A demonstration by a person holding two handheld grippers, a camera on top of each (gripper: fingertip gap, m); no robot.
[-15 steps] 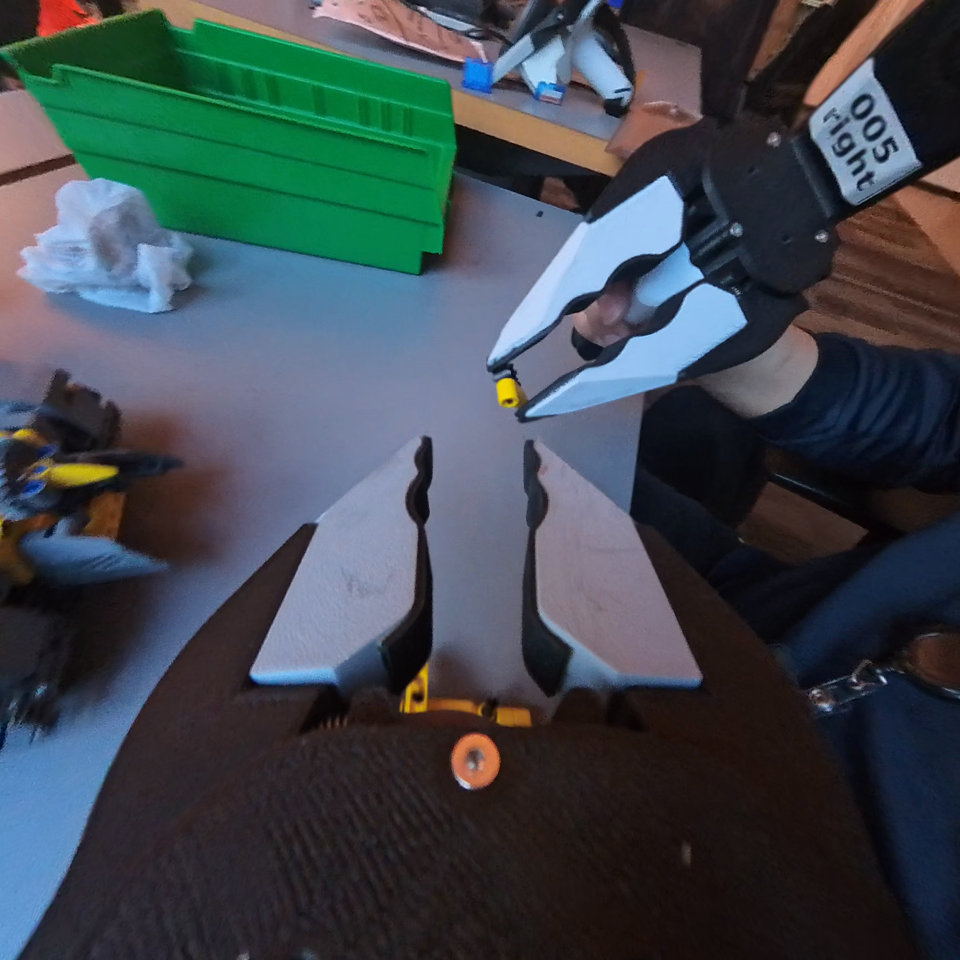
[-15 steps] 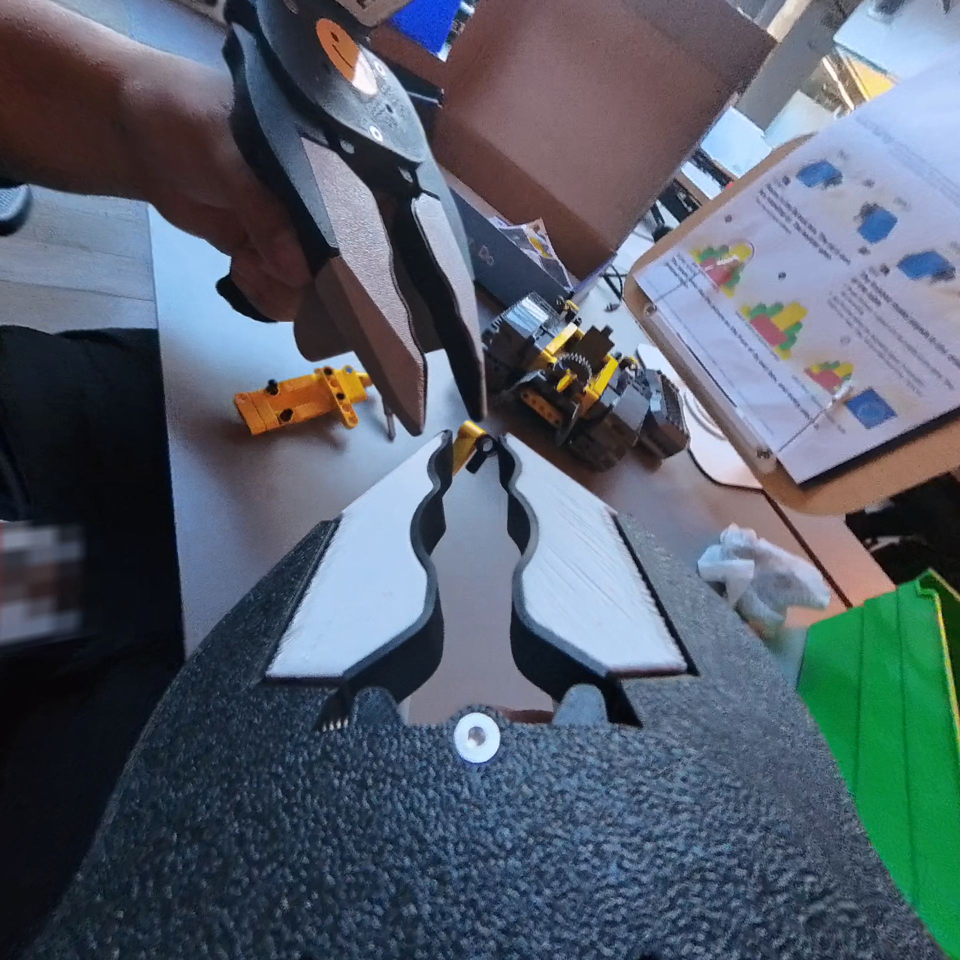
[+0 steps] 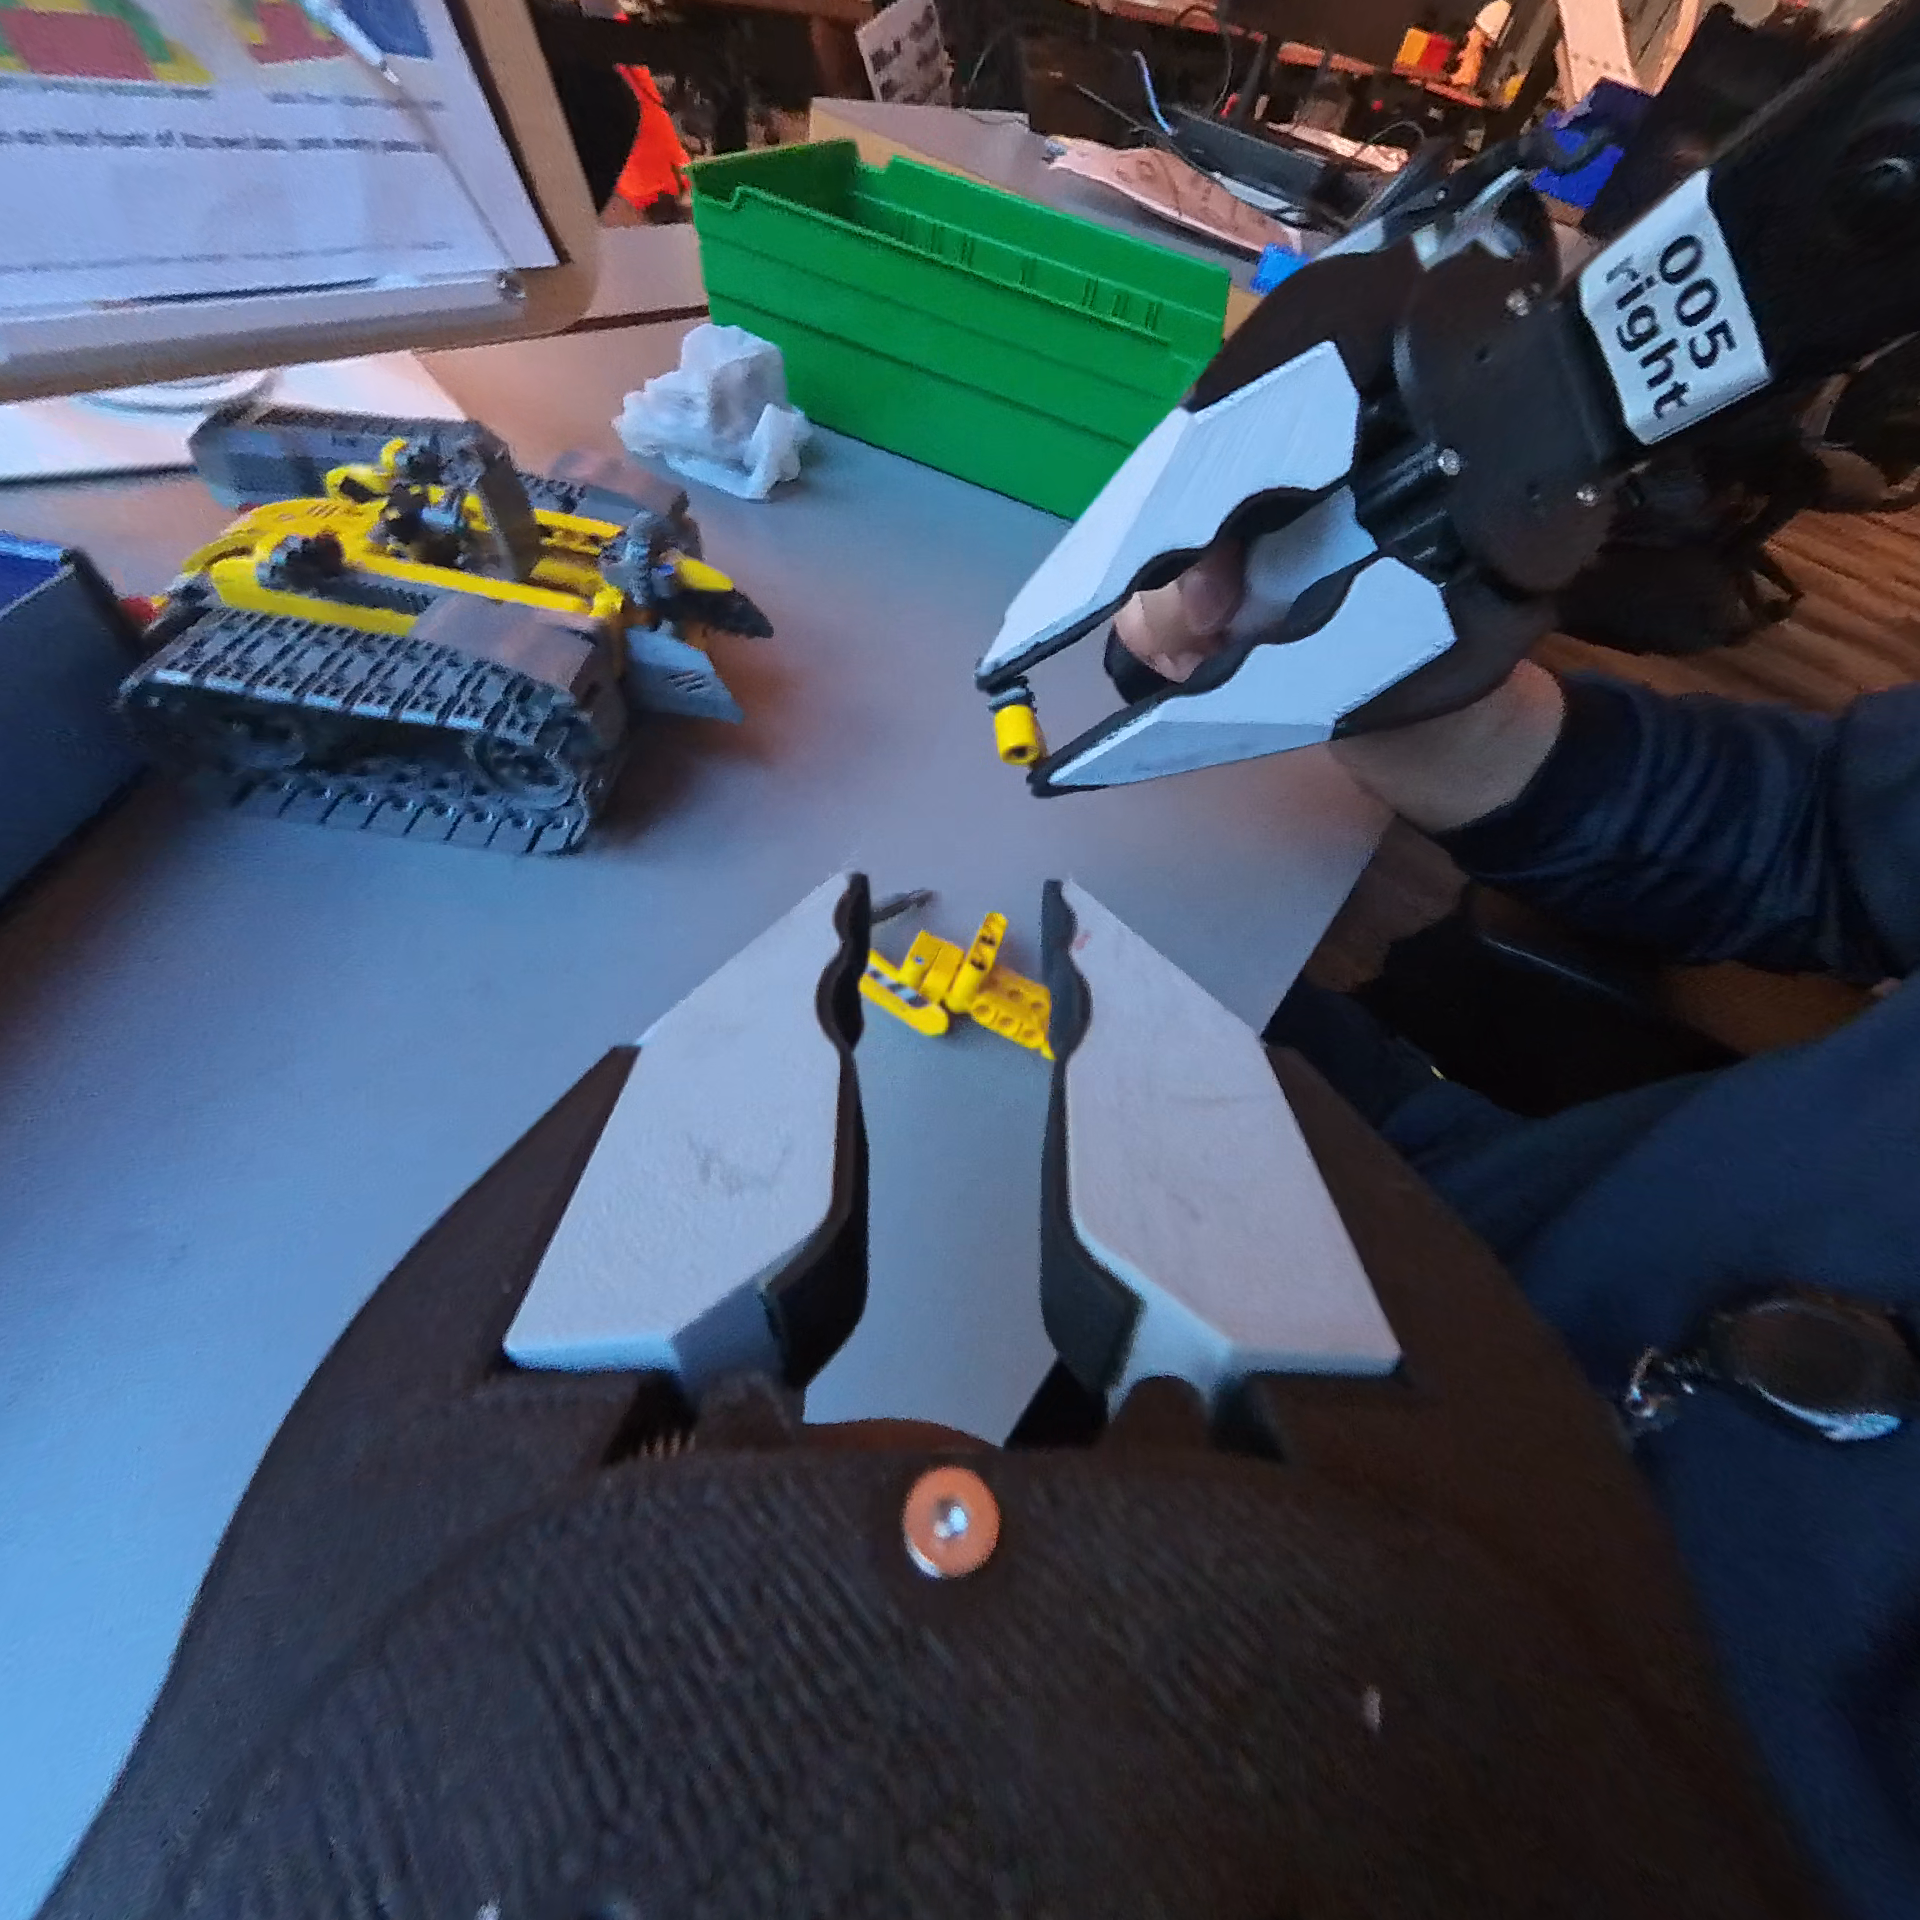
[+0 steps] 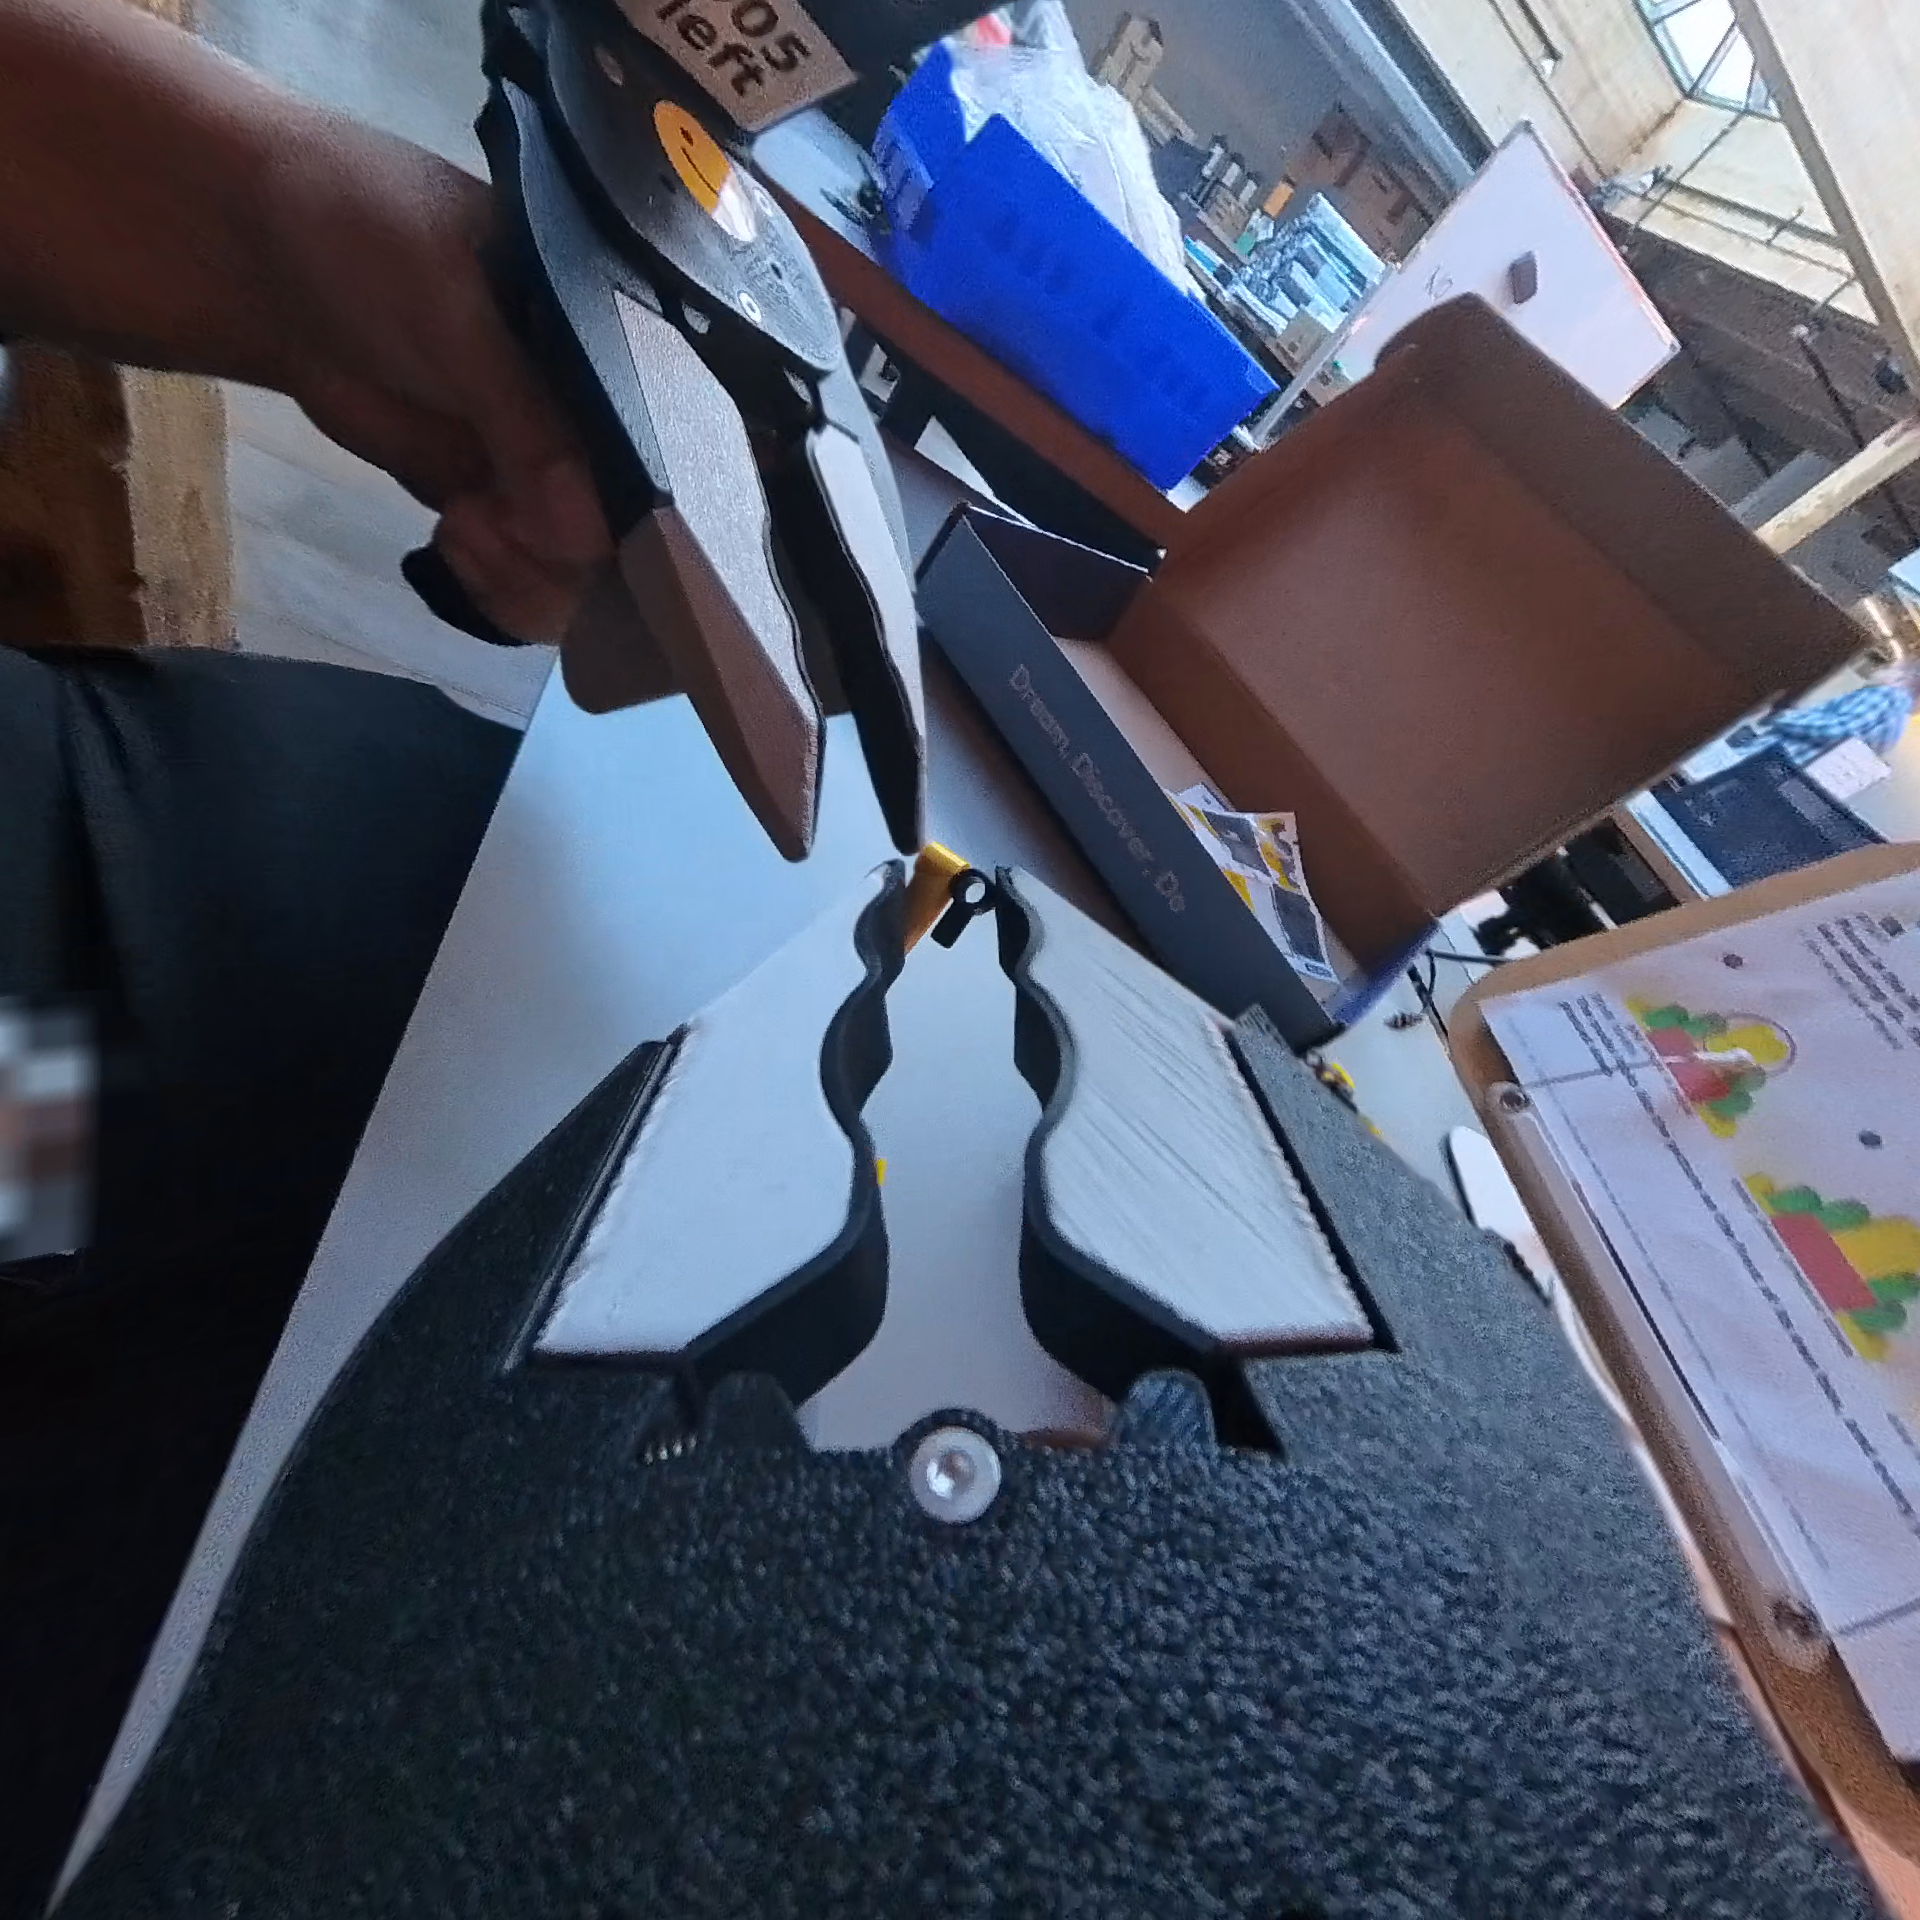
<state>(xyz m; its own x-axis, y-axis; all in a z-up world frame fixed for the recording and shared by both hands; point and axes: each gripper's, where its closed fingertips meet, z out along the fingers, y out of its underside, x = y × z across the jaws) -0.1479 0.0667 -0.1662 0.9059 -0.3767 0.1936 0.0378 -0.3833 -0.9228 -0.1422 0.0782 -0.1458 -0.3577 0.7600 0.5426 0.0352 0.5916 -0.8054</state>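
A small yellow plastic connector piece with a dark pin (image 3: 1016, 730) is pinched at the tips of the right gripper (image 3: 1013, 732), its fingers nearly closed on it above the grey surface (image 3: 312, 1039). Below it, a loose yellow beam assembly (image 3: 961, 982) lies on the surface, framed by the left gripper (image 3: 951, 899), whose fingers are spread apart and hold nothing. Farther from the assembly stand a yellow-and-grey tracked brick vehicle (image 3: 416, 644), crumpled white tissue (image 3: 717, 421) and a green plastic bin (image 3: 956, 312).
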